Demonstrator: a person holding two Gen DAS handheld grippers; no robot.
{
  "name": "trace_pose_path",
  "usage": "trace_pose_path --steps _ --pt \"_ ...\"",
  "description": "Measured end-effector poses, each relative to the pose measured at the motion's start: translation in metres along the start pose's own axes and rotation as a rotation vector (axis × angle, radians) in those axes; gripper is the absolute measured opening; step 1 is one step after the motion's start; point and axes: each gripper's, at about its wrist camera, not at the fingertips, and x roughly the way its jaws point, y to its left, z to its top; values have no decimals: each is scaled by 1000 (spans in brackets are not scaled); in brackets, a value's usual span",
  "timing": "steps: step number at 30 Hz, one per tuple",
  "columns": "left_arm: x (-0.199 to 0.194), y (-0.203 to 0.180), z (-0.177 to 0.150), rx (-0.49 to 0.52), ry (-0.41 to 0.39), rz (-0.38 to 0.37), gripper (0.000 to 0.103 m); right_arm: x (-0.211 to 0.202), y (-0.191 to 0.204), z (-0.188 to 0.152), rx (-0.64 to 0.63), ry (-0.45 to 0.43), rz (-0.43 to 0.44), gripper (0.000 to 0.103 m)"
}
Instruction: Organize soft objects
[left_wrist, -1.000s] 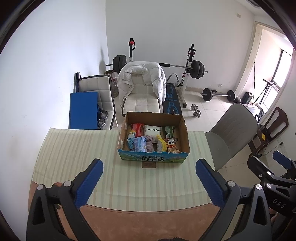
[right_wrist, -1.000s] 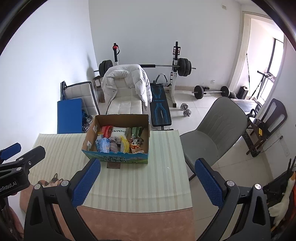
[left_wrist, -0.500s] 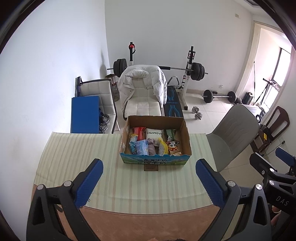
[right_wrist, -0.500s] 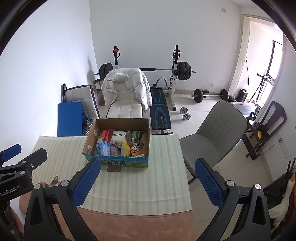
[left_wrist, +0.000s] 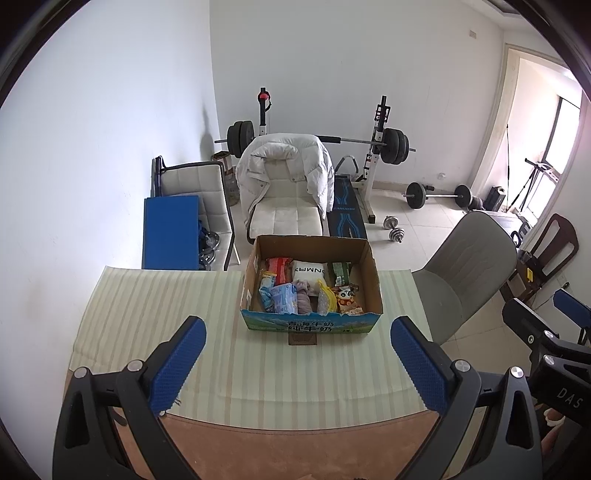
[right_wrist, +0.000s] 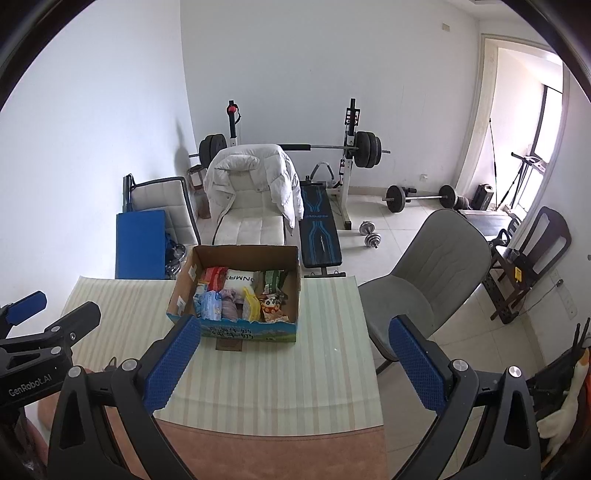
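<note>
Because both claws hang spread wide and empty above the worktop's (left_wrist: 155, 325) near edge, the left claw (left_wrist: 297, 365) could crumple a packet beside its target; the cardboard box (left_wrist: 311, 324) ahead holds soft packets packed tight, touching; the right claw (right_wrist: 291, 363) risks snagging the box's wall

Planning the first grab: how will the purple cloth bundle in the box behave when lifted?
The purple cloth bundle looks crumpled, so probably floppy and light, likely to droop or unfurl. It sits wedged between packets in the cardboard box, so neighbours may shift.
</note>
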Motion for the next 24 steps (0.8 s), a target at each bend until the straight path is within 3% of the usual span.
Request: trace_pose_path --steps 24 --pt "-1 5 3 2 -16 4 103 -10 -1 5 -14 -23 12 103"
